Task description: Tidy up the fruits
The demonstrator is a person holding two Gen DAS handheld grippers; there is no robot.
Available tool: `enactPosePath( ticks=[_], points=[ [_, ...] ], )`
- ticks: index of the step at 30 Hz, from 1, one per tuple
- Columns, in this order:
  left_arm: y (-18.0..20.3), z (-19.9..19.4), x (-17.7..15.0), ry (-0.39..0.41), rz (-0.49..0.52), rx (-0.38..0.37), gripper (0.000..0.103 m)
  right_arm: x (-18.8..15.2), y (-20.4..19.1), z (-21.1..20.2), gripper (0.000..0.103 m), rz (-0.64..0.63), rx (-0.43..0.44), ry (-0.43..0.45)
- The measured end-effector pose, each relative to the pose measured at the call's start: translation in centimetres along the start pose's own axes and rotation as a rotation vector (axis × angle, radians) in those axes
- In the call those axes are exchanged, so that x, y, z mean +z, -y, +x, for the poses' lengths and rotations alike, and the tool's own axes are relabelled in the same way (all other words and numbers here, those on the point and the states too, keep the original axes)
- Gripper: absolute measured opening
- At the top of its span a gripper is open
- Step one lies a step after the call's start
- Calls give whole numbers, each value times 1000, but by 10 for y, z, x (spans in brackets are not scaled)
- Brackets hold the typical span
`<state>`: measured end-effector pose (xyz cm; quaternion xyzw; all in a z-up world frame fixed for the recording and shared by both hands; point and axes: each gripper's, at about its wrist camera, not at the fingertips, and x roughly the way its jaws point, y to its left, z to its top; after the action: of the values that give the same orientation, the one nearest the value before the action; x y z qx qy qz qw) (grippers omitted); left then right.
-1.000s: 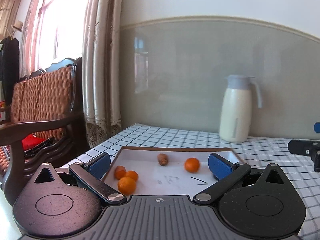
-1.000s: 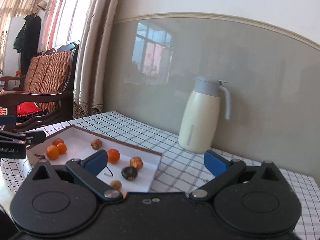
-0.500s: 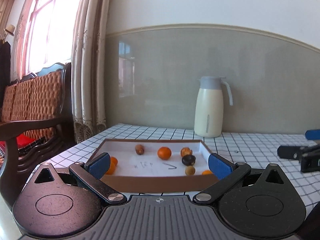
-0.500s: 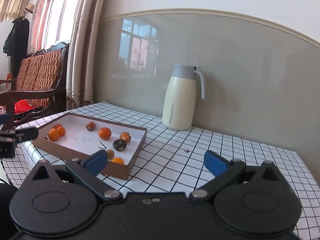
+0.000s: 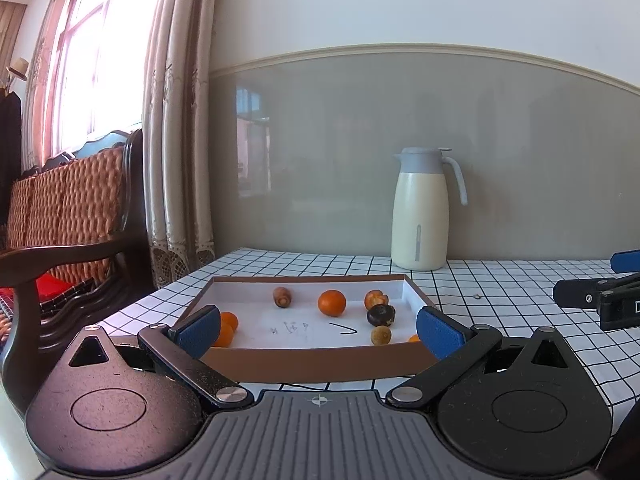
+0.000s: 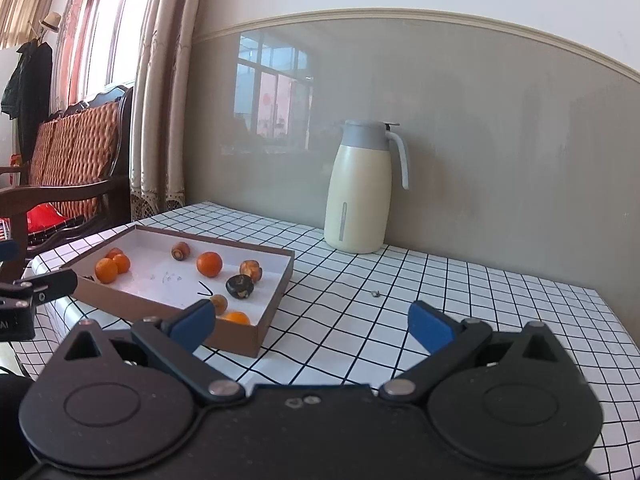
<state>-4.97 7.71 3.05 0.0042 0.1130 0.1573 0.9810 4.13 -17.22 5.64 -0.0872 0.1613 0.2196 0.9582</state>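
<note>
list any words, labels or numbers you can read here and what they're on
"AI": white letters at the frame edge on the black body of the left gripper; anything before them is cut off.
"D": a lone white letter at the frame edge on the black body of the right gripper; the rest is cut off.
Dark handwritten marks on the white floor of the box: too small and scrawled to read.
Thermos jug: no readable label.

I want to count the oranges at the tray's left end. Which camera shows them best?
The right wrist view: three oranges sit clustered in the open in the tray. In the left wrist view the left gripper has a finger covering part of that cluster, so only two show.
</note>
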Motion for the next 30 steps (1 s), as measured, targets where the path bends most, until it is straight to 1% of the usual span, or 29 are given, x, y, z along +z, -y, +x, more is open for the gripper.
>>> enactPosePath(
  ticks=[30],
  points=[
    [-3,-1,-1,1,-3,1,103,0,0,0,97,-7,-2,-1]
  ],
)
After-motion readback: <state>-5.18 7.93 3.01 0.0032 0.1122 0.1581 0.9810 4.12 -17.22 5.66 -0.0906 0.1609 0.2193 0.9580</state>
